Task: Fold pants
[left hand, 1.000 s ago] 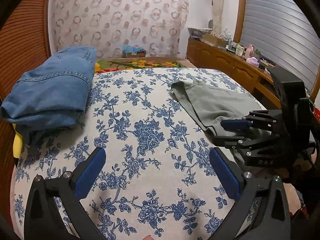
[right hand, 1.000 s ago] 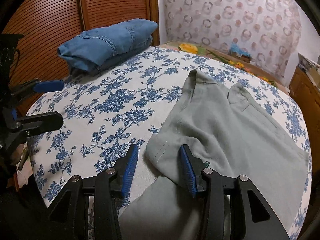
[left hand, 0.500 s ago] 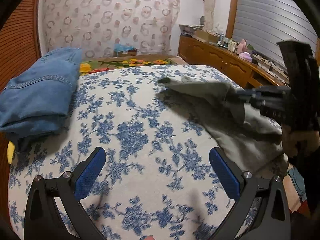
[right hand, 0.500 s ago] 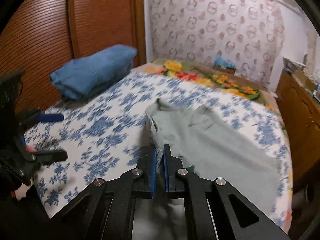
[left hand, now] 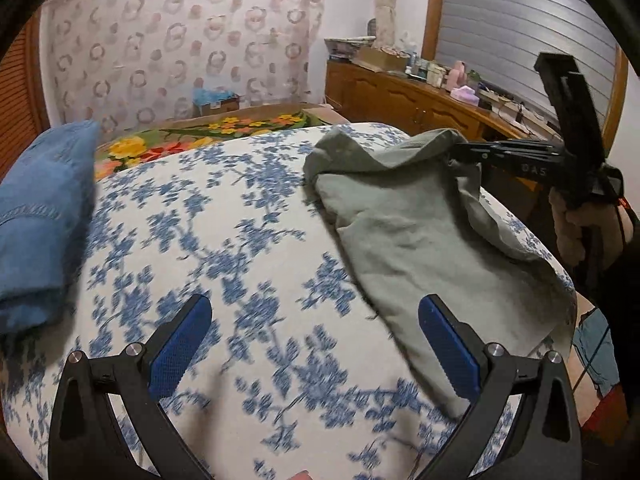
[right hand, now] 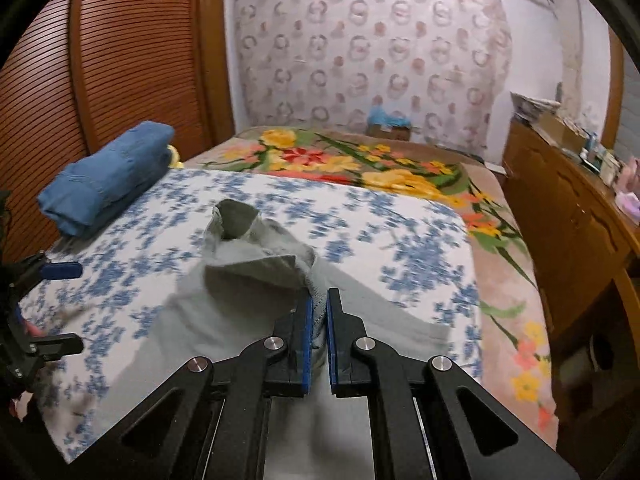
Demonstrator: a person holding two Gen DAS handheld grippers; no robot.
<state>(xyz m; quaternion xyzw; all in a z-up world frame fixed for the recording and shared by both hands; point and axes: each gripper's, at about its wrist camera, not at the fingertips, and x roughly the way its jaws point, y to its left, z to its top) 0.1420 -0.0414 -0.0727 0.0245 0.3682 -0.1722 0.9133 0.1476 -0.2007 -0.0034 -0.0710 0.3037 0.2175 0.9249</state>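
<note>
Grey-green pants (left hand: 404, 232) lie on the right half of the bed's blue-flowered sheet (left hand: 224, 248), with one edge lifted off the bed. My right gripper (right hand: 317, 312) is shut on that lifted edge of the pants (right hand: 256, 276); in the left wrist view the right gripper (left hand: 456, 150) holds the cloth up at the far right, a hand around its handle. My left gripper (left hand: 314, 336) hovers open over the bare sheet, its right pad (left hand: 448, 352) near the pants' near edge, nothing between its fingers. It shows at the left rim of the right wrist view, left gripper (right hand: 60, 304).
Folded blue jeans (left hand: 40, 216) sit at the bed's left side, against a slatted wooden wardrobe (right hand: 132, 52). A flowered blanket (right hand: 360, 164) covers the bed's far end. A wooden dresser (left hand: 404, 96) with clutter runs along the right wall.
My right gripper went from open around the pants' edge to shut on it, then lifted it and carried it toward the far end of the bed. The left gripper drifted right, still open.
</note>
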